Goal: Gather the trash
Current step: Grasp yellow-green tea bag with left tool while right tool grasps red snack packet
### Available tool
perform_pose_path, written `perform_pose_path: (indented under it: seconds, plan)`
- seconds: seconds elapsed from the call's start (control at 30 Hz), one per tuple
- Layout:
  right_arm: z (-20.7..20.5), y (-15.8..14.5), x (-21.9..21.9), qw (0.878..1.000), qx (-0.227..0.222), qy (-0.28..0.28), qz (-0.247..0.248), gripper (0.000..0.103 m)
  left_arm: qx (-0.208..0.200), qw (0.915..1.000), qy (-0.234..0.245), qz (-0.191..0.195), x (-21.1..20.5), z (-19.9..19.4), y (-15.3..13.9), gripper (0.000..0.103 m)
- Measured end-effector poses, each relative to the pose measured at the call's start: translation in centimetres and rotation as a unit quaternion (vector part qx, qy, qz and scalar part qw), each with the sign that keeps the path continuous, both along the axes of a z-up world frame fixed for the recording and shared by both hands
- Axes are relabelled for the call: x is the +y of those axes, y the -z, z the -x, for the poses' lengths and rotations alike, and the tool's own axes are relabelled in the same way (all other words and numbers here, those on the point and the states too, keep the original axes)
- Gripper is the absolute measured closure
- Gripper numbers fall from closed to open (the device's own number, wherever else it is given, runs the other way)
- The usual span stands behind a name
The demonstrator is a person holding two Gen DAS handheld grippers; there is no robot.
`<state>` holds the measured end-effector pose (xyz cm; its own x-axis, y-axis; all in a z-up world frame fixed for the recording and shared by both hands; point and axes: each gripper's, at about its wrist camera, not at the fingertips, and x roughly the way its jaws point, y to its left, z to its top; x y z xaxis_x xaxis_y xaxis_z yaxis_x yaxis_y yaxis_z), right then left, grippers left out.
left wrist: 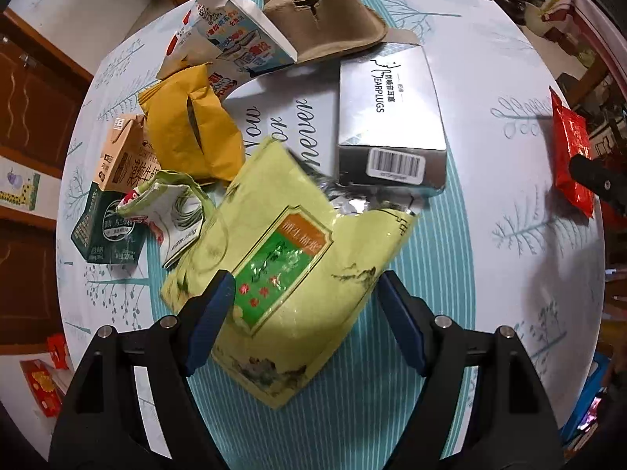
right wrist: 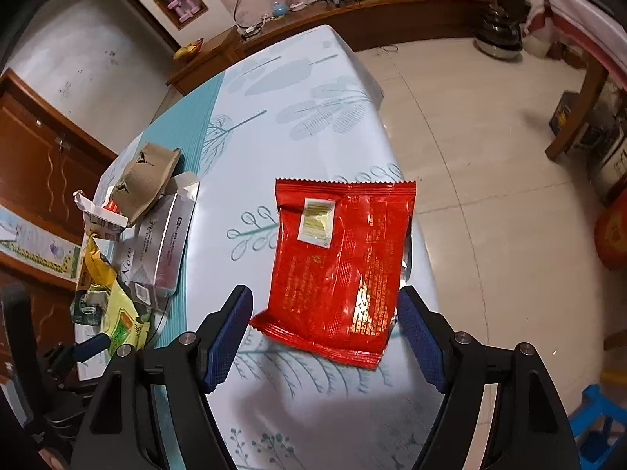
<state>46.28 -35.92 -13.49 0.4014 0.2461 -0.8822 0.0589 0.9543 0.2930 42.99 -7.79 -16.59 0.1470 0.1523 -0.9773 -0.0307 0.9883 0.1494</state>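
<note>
A pile of trash lies on the table. In the left wrist view a yellow-green tea bag (left wrist: 298, 274) lies between the wide-open jaws of my left gripper (left wrist: 303, 297), which holds nothing. Behind it are a silver earplugs box (left wrist: 388, 117), a yellow padded envelope (left wrist: 192, 129), a brown pulp cup carrier (left wrist: 321, 23), milk cartons (left wrist: 113, 203) and a torn printed carton (left wrist: 239, 35). In the right wrist view a red foil snack wrapper (right wrist: 341, 258) lies flat at the table's right edge, its near end between the open jaws of my right gripper (right wrist: 325, 313). The wrapper also shows in the left wrist view (left wrist: 572, 149).
The table (right wrist: 274, 109) has a white and teal cloth with leaf prints. Its right edge drops to a tiled floor (right wrist: 490, 156). A wooden cabinet (right wrist: 35, 164) stands to the left, a low wooden shelf (right wrist: 352, 11) behind, and a blue stool (right wrist: 599, 427) at the lower right.
</note>
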Motion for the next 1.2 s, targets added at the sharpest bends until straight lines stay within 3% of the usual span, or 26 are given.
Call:
perform_pose_path:
  seconds: [0.17, 0.27, 0.37, 0.4, 0.43, 0.5, 0.6, 0.7, 0.77, 0.9, 0.93, 1.2]
  plan:
    - [-0.5, 0.0, 2.0, 0.999, -0.01, -0.022, 0.028, 0.025, -0.001, 0.9997, -0.023, 0.008, 0.5, -0.5, 0.2, 0.034]
    - [-0.2, -0.1, 3.3, 0.998, -0.015, -0.038, 0.055, 0.025, -0.002, 0.9994, -0.033, 0.013, 0.9, -0.7, 0.3, 0.042]
    - [-0.1, 0.1, 4.5, 0.994, -0.019, -0.058, 0.091, 0.026, -0.008, 0.999, -0.036, 0.024, 0.9, -0.8, 0.2, 0.069]
    - [0.1, 0.2, 4.8, 0.992, -0.021, -0.065, 0.103, 0.028, -0.007, 0.9988, -0.038, 0.029, 0.9, -0.9, 0.3, 0.086]
    - [0.3, 0.3, 5.0, 0.991, -0.024, -0.068, 0.116, 0.035, -0.005, 0.9986, -0.04, 0.033, 0.7, -0.9, 0.2, 0.094]
    - [0.7, 0.2, 4.9, 0.989, -0.03, -0.069, 0.127, 0.042, -0.006, 0.9984, -0.046, 0.034, 0.5, -0.6, 0.0, 0.097]
    - [1.0, 0.0, 4.2, 0.991, -0.034, -0.067, 0.114, 0.061, -0.014, 0.9982, -0.049, 0.033, 0.1, 0.4, -0.7, 0.101]
    - [1.0, -0.3, 3.2, 0.995, -0.033, -0.055, 0.077, 0.082, -0.023, 0.9973, -0.055, 0.043, 0.7, 1.5, -1.4, 0.102]
    - [1.2, -0.4, 2.6, 0.997, -0.026, -0.049, 0.046, 0.09, -0.028, 0.9964, -0.06, 0.052, 0.9, 2.2, -2.1, 0.102]
    - [3.1, -1.1, 2.3, 0.998, -0.024, -0.055, 0.001, 0.093, -0.042, 0.9942, -0.069, 0.071, 1.8, 4.2, -4.0, 0.103]
    - [3.7, -1.3, 2.5, 0.998, -0.021, -0.058, -0.013, 0.1, -0.046, 0.9936, -0.071, 0.075, 2.0, 4.8, -4.5, 0.103]
    - [9.6, -3.4, 3.4, 0.995, -0.016, -0.056, -0.08, 0.1, -0.072, 0.9894, -0.062, 0.11, 4.0, 10.1, -8.5, 0.103]
